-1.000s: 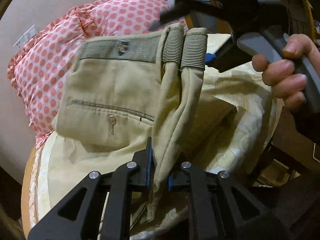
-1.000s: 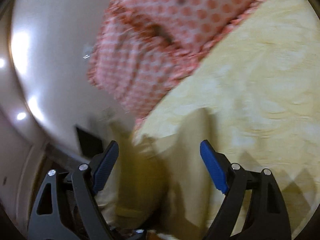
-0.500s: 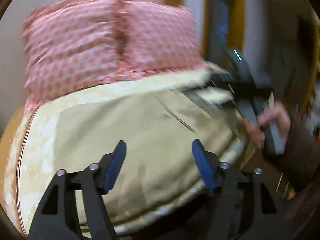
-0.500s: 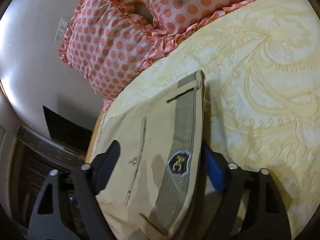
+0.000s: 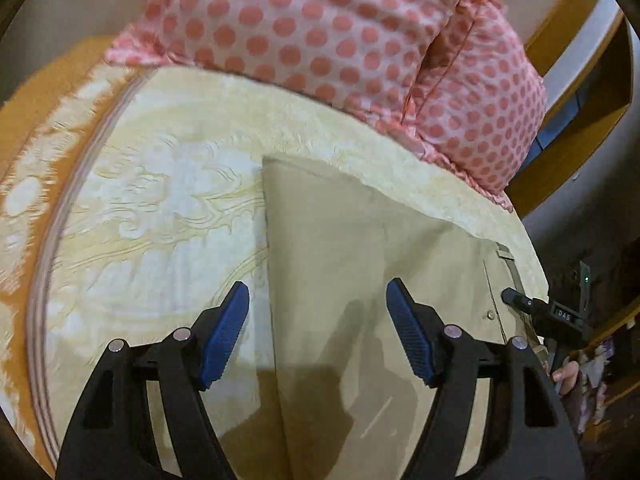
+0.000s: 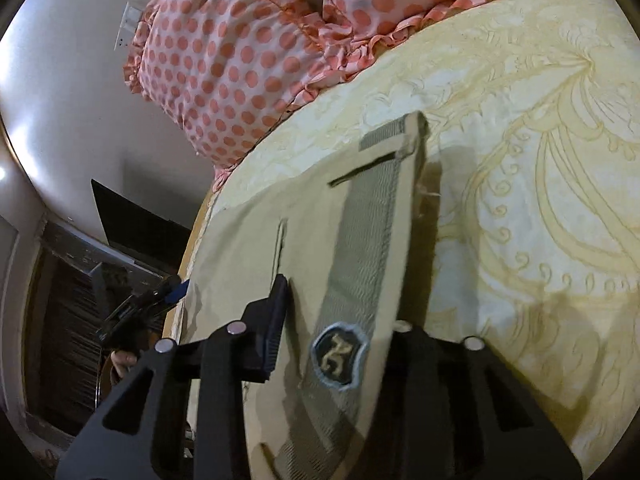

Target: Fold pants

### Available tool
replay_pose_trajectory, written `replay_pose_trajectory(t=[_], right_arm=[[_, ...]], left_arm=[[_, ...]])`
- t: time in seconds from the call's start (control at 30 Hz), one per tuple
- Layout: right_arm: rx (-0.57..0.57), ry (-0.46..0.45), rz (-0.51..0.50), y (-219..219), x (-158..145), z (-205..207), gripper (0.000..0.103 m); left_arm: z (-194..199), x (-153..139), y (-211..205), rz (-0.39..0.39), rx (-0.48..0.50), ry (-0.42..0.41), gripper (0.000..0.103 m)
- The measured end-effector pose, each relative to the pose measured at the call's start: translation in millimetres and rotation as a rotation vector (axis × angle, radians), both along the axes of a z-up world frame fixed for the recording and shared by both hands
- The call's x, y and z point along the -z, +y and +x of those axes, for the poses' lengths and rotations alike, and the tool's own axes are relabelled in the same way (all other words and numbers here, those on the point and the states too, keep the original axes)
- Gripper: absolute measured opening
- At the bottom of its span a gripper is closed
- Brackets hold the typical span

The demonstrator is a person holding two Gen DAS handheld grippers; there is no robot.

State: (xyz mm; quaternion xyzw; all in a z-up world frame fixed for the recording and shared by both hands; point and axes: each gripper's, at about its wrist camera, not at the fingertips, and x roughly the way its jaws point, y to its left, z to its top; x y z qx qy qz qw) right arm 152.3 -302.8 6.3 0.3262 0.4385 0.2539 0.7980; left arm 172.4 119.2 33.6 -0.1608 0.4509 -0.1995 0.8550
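The khaki pants (image 5: pixel 352 264) lie folded on the yellow patterned bed cover (image 5: pixel 160 216). My left gripper (image 5: pixel 318 330) is open and empty, hovering over the pants' left edge. In the right wrist view the pants' grey ribbed waistband (image 6: pixel 368 240) with a dark badge (image 6: pixel 338 354) runs between the jaws of my right gripper (image 6: pixel 336 320). The jaws stand close on either side of the waistband; its right finger is hidden under the cloth. The right gripper also shows in the left wrist view (image 5: pixel 516 300) at the pants' right edge.
Two pink polka-dot pillows (image 5: pixel 340 40) lie at the head of the bed, also in the right wrist view (image 6: pixel 248 48). The bed's wooden edge (image 5: pixel 36 92) is at the left. A dark screen (image 6: pixel 136 220) and shelves stand beside the bed.
My left gripper let go of the pants and opened; the pants went from hanging to lying flat on the bed. My right gripper closed in around the waistband.
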Motion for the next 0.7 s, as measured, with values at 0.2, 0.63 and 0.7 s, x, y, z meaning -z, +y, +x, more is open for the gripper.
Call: replay_pose_trajectory(t=[0.2, 0.63, 0.7], right_arm=[[-0.038, -0.018, 0.086, -3.3, -2.3, 3.3, 0.014], [0.14, -0.145, -0.094, -25.8, -53.3, 120.8, 0.017], [0.198, -0.081, -0.25, -28.1, -48.6, 130.7, 0.033]], left_arm=[[25.4, 12.2, -11.9, -0.06, 0.063, 0.072, 0.025], [133.6, -44.4, -75.4, 0.08, -0.011, -0.12, 0.007], [152.6, -38.8, -82.4, 0.117, -0.051, -0.084, 0.007]])
